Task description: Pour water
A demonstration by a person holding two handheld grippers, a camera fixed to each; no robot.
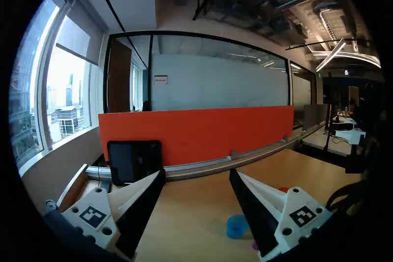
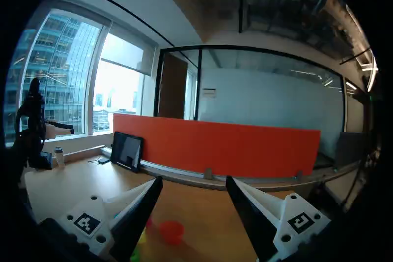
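Pouring was judged not yet begun.
The left claw (image 1: 196, 171) and right claw (image 2: 193, 178) were spread empty; a blue cup (image 1: 237, 225) was seen below the left, a red cup (image 2: 171, 231) below the right, neither grasped.

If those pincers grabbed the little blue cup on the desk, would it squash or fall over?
The blue cup looks like thin plastic, so it is probably light and might flex if squeezed. It stands upright on a smooth desk, so a nudge would likely slide or tip it. Whether it holds water is unclear.
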